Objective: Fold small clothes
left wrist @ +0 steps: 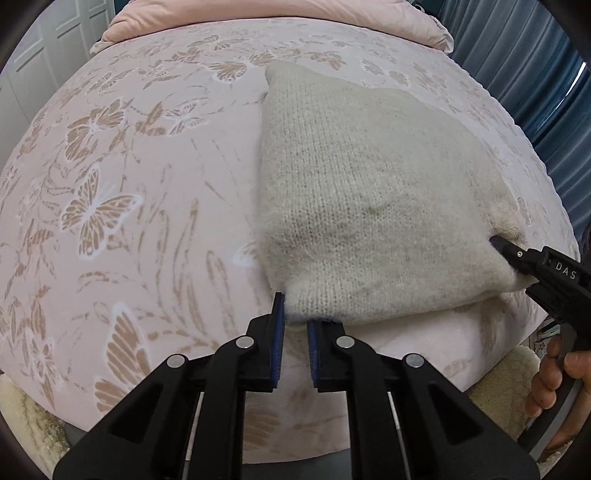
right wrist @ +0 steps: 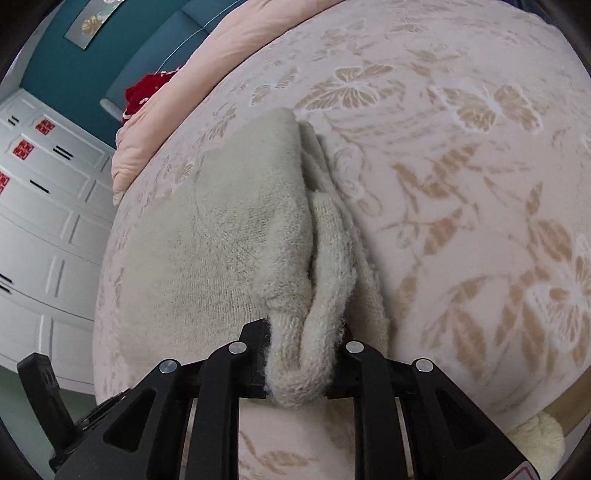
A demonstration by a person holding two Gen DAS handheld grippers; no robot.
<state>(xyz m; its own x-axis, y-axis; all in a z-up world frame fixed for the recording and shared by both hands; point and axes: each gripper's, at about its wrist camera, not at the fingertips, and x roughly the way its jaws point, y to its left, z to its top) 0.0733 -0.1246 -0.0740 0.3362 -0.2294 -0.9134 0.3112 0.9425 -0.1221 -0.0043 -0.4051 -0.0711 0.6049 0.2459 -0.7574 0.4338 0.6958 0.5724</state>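
Pink butterfly-print bed under me, a pink quilt at its far end. The cream knit garment lies folded right of centre, long axis running near to far, narrowing to a far corner. My left gripper has jaws narrowly parted at its near-left corner. My right gripper clamps the bunched near-right edge. Bare bed spreads left.
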